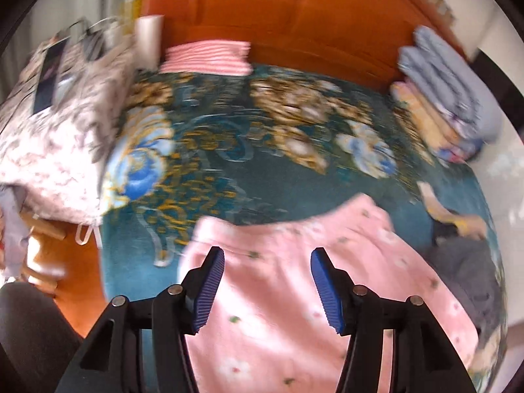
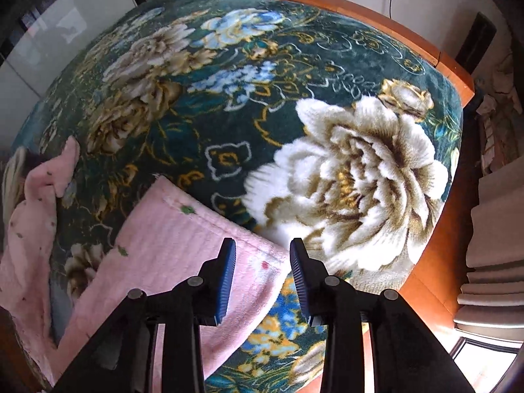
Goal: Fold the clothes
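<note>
**Pink garment spread on the floral blanket, both grippers parted above it**

The landmark is the dark green floral blanket [image 2: 203, 124] that covers the bed; everything below is placed against it.

Nearest in the left wrist view, the left gripper [image 1: 268, 290] hangs over the blanket's near edge with its blue ribbed pads [image 1: 209, 290] set wide apart and nothing between them; the pink garment [image 1: 294, 294], fleecy with small flower prints, lies on the blanket under and ahead of that gap; whether the pads touch the cloth cannot be told, as the view is blurred.

Nearest in the right wrist view, the right gripper [image 2: 263, 276] is also released, its jaws parted a little less widely; the hemmed corner of the pink garment lies beneath the gap, flat on the blanket, and a second stretch of pink cloth [image 2: 29, 209] trails along the blanket's left edge.

Farther across the blanket in the left wrist view, a grey cloth [image 1: 465, 262] lies at its right side just beside the pink garment; a pale patterned quilt [image 1: 55, 131] rests on its left side; a stack of folded bedding [image 1: 448, 88] sits at its far right corner; a pink striped pillow [image 1: 206, 57] lies at its far edge, against the orange wooden headboard [image 1: 294, 9].
</note>
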Demonstrator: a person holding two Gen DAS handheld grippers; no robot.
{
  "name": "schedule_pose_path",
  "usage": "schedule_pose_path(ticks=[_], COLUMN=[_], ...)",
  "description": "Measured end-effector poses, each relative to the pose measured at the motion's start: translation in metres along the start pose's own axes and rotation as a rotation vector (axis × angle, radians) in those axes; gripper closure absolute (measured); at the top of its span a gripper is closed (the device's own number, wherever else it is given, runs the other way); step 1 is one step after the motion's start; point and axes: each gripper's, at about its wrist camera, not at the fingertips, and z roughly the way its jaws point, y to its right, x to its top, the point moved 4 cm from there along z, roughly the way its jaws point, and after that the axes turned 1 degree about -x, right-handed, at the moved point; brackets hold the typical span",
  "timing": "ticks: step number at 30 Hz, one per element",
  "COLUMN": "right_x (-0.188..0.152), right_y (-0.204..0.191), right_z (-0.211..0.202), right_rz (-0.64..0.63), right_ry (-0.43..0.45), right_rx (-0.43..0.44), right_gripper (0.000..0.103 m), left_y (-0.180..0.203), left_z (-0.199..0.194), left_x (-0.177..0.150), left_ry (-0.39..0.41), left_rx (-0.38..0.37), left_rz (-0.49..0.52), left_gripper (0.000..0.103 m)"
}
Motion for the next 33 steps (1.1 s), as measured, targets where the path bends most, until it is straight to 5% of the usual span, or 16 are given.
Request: schedule_pose_path(ticks=[9,11,18,30,33], right_x=[0.012,0.013,0.015,0.065,0.071], right_y=[-0.088,-0.114,-0.203,-0.312,-0.333], right_z=[-0.020,-0.011,0.050,0.145,0.159], right_rz=[-0.084,-0.113,-0.175,-0.041,-0.017], right_ry=[0.041,0.021,-0.105,-0.206,-0.214], right_rx=[0.232,0.279,0.369,0.435,0.440], right_gripper=[0.066,0.058,0.054,0.053,0.053], left_y=[0.135,0.161,0.205,0.158,0.162], left_z=[0.001,0.002,0.004,0.085,0.094], left_x=[-0.093,-0.115,-0.150,-0.140,-0.147], left_ry=[-0.200,-0.231,-0.148,-0.293,-0.308], left_rx=[-0.230,-0.262,-0.251,-0.180,-0.170], left_rz=[0.218,0.276,0.584,0.330,0.338], left_gripper=[0.042,0.042,0.041,0.040,0.040])
